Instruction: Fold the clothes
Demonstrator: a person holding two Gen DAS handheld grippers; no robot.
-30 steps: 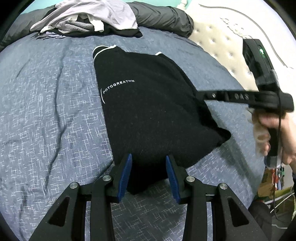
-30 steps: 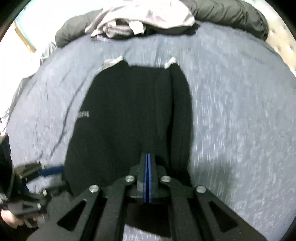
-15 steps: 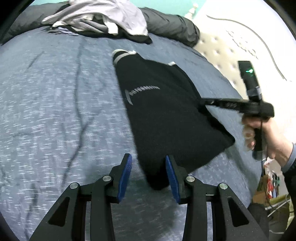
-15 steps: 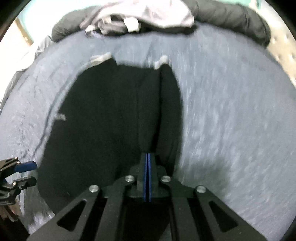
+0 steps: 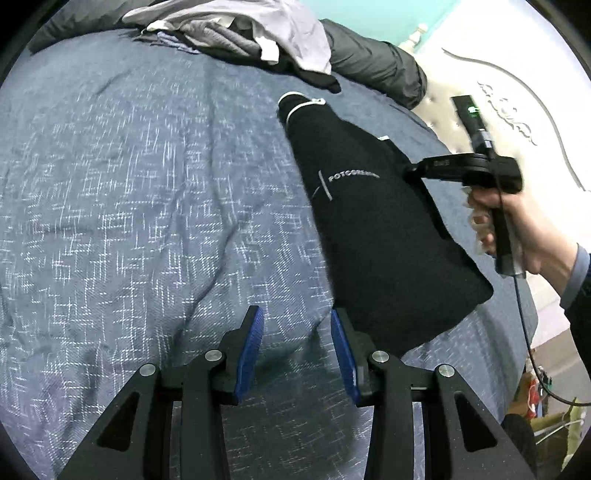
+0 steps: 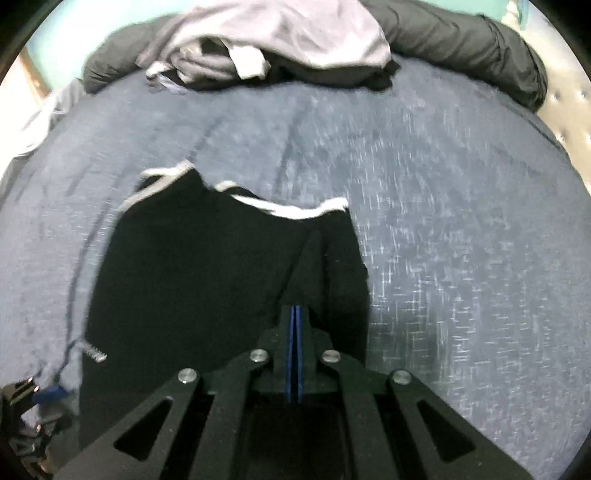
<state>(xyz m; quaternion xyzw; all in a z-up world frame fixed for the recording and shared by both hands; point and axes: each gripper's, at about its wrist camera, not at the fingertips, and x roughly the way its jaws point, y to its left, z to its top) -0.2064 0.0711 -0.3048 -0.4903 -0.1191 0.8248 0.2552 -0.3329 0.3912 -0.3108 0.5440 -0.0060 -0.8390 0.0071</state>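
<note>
Garment count: one black top [image 5: 380, 236] on the blue bedspread [image 5: 147, 206], lifted at one edge; one clothes heap [image 5: 258, 33] behind; right gripper [image 6: 294, 332] clamped on it; left gripper [image 5: 297, 336] wide, empty.

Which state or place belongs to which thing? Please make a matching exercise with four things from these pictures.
Things:
1. left tongs
2. right tongs
3. black garment
4. pile of clothes

States or places:
A. at the far edge of the bed
B. open, with only the blue bedcover between the pads
C. has a white printed logo and white trim at one end
D. shut on black cloth

Right pairs: 1-B, 2-D, 3-C, 4-A
</note>
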